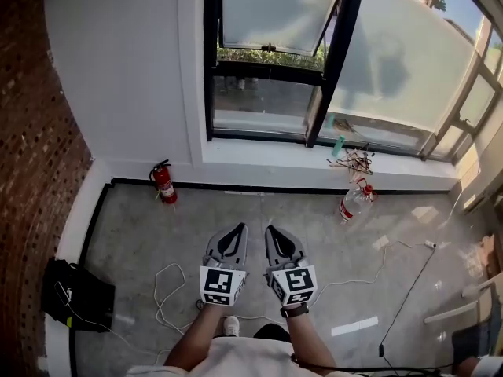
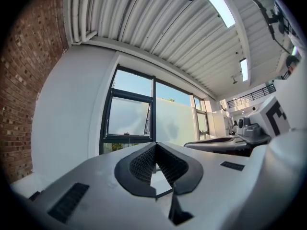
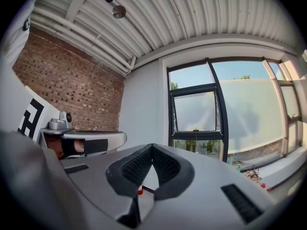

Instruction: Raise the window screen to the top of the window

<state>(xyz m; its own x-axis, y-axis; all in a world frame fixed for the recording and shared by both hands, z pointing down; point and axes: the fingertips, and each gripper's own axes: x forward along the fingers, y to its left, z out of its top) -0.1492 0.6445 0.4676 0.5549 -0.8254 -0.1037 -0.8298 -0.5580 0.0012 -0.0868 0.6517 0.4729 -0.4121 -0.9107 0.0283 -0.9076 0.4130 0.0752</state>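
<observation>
The black-framed window (image 1: 271, 61) stands in the white wall ahead, above a white sill. Its upper sash (image 1: 275, 10) is tilted open. The lower pane (image 1: 259, 104) looks hazy, and I cannot tell the screen apart from the glass. My left gripper (image 1: 238, 228) and right gripper (image 1: 271, 230) are held side by side over the grey floor, well short of the window. Both are shut with nothing between the jaws. The left gripper (image 2: 154, 145) points toward the window (image 2: 129, 121). The right gripper (image 3: 152, 146) also faces the window (image 3: 196, 114).
A red fire extinguisher (image 1: 163, 183) stands by the wall under the window's left side. A plastic bottle (image 1: 354, 203) lies on the floor at the right, and a tangle of wires (image 1: 354, 162) sits on the sill. A black box (image 1: 78, 295) and a white cable (image 1: 169, 289) lie at the left.
</observation>
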